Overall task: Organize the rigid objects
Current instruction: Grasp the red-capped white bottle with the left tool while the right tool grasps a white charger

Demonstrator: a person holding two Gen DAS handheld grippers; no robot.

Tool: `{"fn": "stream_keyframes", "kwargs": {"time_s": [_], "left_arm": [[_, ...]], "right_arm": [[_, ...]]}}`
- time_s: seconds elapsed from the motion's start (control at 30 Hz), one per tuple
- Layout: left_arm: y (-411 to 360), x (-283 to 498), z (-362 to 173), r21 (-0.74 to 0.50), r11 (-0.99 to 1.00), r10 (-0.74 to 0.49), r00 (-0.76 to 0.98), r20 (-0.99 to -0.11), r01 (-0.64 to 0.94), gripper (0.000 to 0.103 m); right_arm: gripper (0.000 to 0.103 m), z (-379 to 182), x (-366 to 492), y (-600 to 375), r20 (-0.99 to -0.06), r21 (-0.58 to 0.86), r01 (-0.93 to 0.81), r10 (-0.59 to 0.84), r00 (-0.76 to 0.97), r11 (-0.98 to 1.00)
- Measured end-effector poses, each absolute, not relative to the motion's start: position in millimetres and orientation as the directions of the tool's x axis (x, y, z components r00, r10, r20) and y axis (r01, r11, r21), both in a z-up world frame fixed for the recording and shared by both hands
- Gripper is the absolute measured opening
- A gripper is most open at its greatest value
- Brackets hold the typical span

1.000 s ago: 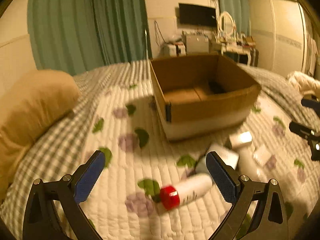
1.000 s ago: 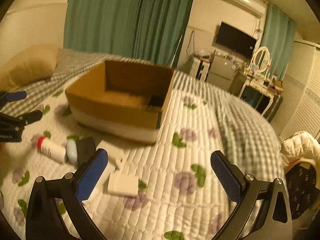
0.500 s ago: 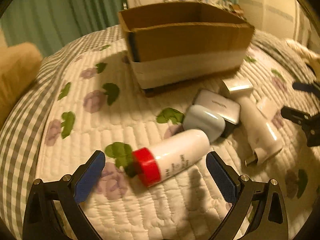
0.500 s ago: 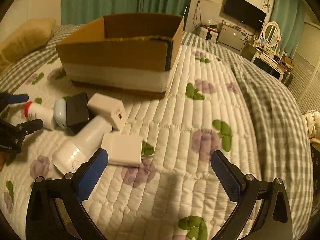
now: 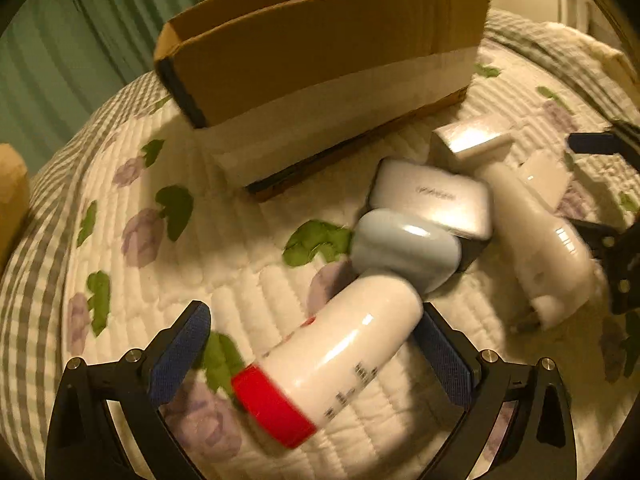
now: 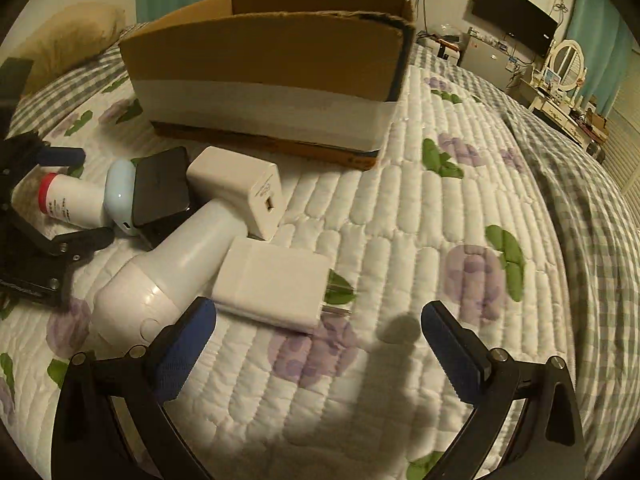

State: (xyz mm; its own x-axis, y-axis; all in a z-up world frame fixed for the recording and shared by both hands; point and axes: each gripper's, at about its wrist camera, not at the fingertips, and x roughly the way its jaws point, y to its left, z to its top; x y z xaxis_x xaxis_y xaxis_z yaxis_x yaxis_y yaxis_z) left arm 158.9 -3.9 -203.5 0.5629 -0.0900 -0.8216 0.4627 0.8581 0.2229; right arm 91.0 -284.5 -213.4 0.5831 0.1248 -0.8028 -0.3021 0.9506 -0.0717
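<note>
A white bottle with a red cap point(image 5: 340, 356) lies on the quilt between the fingers of my open left gripper point(image 5: 312, 356); it also shows in the right wrist view point(image 6: 68, 202). Beside it lie a pale blue case point(image 5: 404, 250), a dark flat case point(image 6: 160, 192), a white charger block point(image 6: 240, 192), a long white device point(image 6: 176, 268) and a flat white adapter point(image 6: 276, 284). My right gripper point(image 6: 316, 356) is open and empty, just in front of the flat adapter. A cardboard box point(image 5: 320, 52) stands open behind the pile.
The bed's quilt point(image 6: 420, 240) has flower prints and stretches to the right. A tan pillow point(image 6: 68, 36) lies at the far left. Green curtains, a TV point(image 6: 516, 12) and a dresser stand beyond the bed.
Both grippers have moved down and forward toward the pile. The red-capped bottle now lies between my left fingers. The flat adapter is now close to my right fingers.
</note>
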Motion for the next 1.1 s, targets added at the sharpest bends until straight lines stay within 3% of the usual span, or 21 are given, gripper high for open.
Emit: {"fn": "stream_keyframes", "kwargs": {"time_s": [0.03, 0.1, 0.5, 0.53, 0.6, 0.63, 1.1], "left_arm": [[-6, 159, -204, 0.228, 0.853, -0.090, 0.563, -0.822, 0.469, 0.099], [-8, 158, -204, 0.206, 0.842, -0.121, 0.546, -0.829, 0.499, 0.077], [-1, 125, -195, 0.119, 0.884, -0.151, 0.517, -0.843, 0.452, 0.075], [-2, 121, -194, 0.117, 0.886, -0.151, 0.519, -0.841, 0.449, 0.075], [-2, 118, -193, 0.109, 0.891, -0.155, 0.521, -0.839, 0.441, 0.075], [-1, 117, -192, 0.102, 0.895, -0.158, 0.522, -0.838, 0.433, 0.075], [14, 115, -150, 0.043, 0.941, -0.175, 0.593, -0.786, 0.335, 0.075]], "right_arm": [[0.103, -214, 93, -283, -0.804, -0.071, -0.301, 0.125, 0.582, 0.951], [0.103, -215, 97, -282, -0.806, -0.072, -0.300, 0.122, 0.579, 0.951], [0.103, -223, 113, -275, -0.823, -0.086, -0.313, 0.109, 0.557, 0.946], [0.100, -223, 113, -275, -0.823, -0.085, -0.317, 0.113, 0.557, 0.944], [0.084, -223, 112, -274, -0.821, -0.077, -0.333, 0.130, 0.556, 0.940], [0.071, -224, 110, -273, -0.820, -0.074, -0.345, 0.140, 0.554, 0.936], [0.071, -192, 86, -286, -0.769, -0.042, -0.307, 0.165, 0.618, 0.951]]}}
